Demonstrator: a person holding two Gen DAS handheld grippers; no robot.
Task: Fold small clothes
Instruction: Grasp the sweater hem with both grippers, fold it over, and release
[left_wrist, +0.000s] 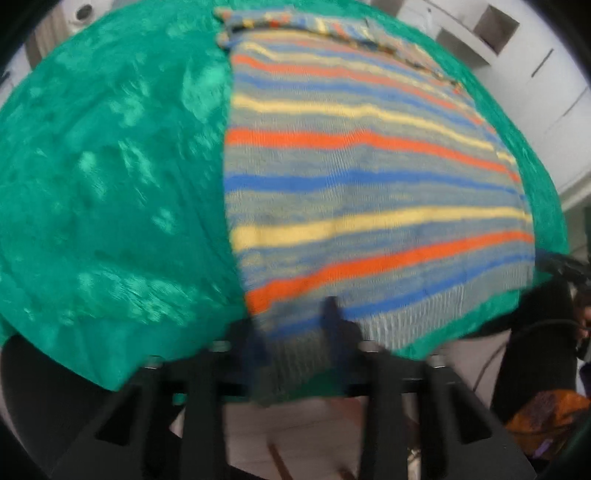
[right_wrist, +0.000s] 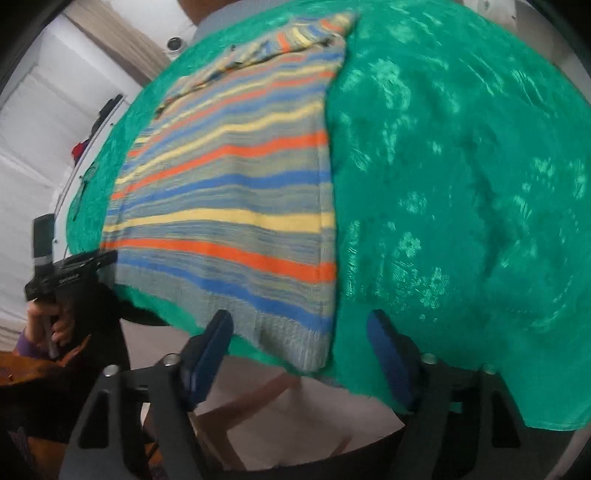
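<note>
A small striped knit garment (left_wrist: 369, 177), grey with orange, blue and yellow bands, lies flat on a table under a green patterned cloth (left_wrist: 110, 184). Its ribbed hem lies at the near table edge. My left gripper (left_wrist: 295, 332) is at the hem's near left part, its dark fingers blurred and a little apart, with hem fabric between them. In the right wrist view the garment (right_wrist: 229, 206) fills the left half. My right gripper (right_wrist: 299, 332) is open, its blue pads (right_wrist: 212, 343) wide apart around the hem's near right corner, not touching it.
The green cloth (right_wrist: 461, 184) covers the table and hangs over its near edge. White cabinets (left_wrist: 535, 74) stand behind. The other hand-held gripper (right_wrist: 70, 280) shows at the left of the right wrist view. Pale floor lies below the table edge.
</note>
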